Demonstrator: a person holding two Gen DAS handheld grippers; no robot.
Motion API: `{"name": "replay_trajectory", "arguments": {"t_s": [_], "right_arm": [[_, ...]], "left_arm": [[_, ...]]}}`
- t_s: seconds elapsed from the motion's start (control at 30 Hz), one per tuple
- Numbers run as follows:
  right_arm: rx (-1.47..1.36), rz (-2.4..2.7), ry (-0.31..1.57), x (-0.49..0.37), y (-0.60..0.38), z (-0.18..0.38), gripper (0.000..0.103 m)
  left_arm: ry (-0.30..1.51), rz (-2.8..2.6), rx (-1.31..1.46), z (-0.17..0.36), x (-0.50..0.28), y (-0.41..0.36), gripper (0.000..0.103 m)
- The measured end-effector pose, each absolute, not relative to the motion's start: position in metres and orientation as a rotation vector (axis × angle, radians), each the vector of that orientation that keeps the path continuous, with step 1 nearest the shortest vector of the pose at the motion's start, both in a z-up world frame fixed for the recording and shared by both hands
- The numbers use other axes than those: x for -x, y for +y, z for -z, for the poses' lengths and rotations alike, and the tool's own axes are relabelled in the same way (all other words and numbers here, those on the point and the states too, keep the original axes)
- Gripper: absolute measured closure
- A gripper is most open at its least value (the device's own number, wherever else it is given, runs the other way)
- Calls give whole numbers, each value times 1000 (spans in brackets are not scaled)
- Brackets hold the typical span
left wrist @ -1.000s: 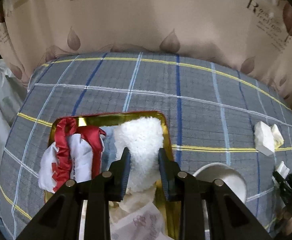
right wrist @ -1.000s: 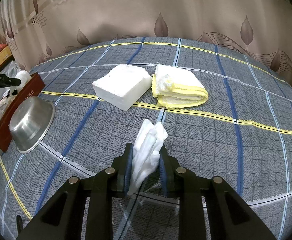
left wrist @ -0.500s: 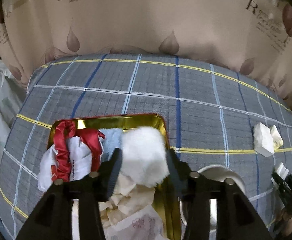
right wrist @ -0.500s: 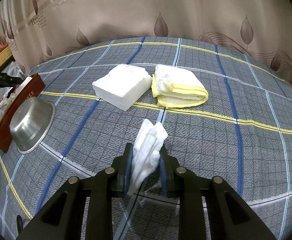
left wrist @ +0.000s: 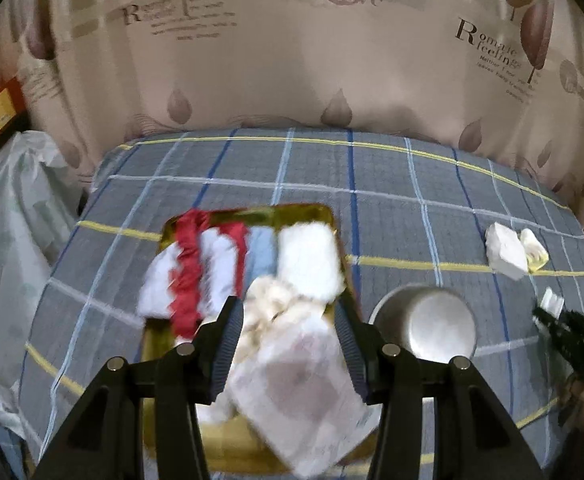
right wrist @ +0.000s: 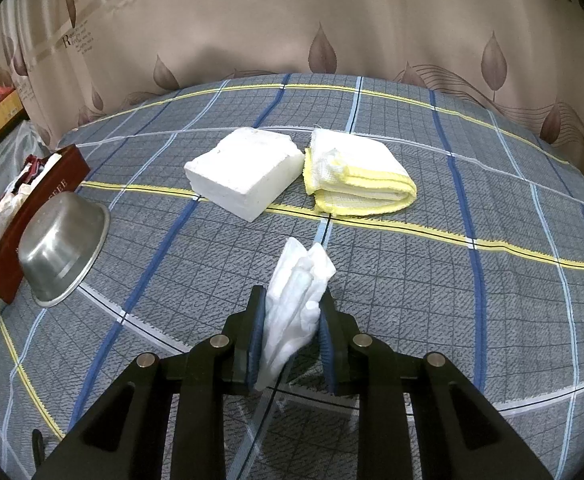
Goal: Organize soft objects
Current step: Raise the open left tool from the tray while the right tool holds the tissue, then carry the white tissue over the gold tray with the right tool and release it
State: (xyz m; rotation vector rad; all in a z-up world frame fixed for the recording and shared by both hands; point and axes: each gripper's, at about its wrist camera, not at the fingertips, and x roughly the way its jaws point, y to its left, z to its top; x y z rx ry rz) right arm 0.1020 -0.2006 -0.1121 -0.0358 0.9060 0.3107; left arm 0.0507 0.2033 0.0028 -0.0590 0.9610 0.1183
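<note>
In the left wrist view a gold-lined tray (left wrist: 324,212) holds a fluffy white cloth (left wrist: 308,260), a light blue cloth (left wrist: 262,252), a red and white cloth (left wrist: 190,272) and crumpled pale tissues (left wrist: 296,364). My left gripper (left wrist: 288,320) is open above the tray's near end, holding nothing. In the right wrist view my right gripper (right wrist: 292,316) is shut on a white tissue wad (right wrist: 298,292) just above the table. Beyond it lie a white foam block (right wrist: 244,172) and a folded white towel with yellow edging (right wrist: 356,176).
An upturned steel bowl (left wrist: 428,324) stands right of the tray; it also shows in the right wrist view (right wrist: 62,240) beside the tray's dark red wall (right wrist: 32,216). A checked grey cloth (right wrist: 452,280) covers the table. A curtain (left wrist: 292,60) hangs behind; plastic bags (left wrist: 8,220) lie left.
My left gripper opened, let go of the fluffy white cloth in the tray, and drew back and up. My right gripper stayed still with the tissue wad.
</note>
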Motion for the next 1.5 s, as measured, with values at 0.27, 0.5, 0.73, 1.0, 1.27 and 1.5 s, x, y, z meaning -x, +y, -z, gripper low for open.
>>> {"name": "replay_trajectory", "arguments": {"t_s": [0.27,0.5,0.73,1.0,1.27,1.5], "right_arm": [[42,-308,905,-102,-200,112,81],[39,-294,911,-102,-201,112,80],[33,-259,914,-101,-197,110,80],[40,-243,909,-96,-187,97,85],[50,-363,855,-83,-140,56,85],[102,-594,840,-63,-48,30,85]], "left_arm": [[893,-272,23,-2,4,223,55],[870,-320,58,3,23,239,55],[841,-341,57,4,31,244,55],[853,-358,136,7,32,260,55],[867,-415,187,9,36,277,55],[863,-442,257,4,44,297,55]]}}
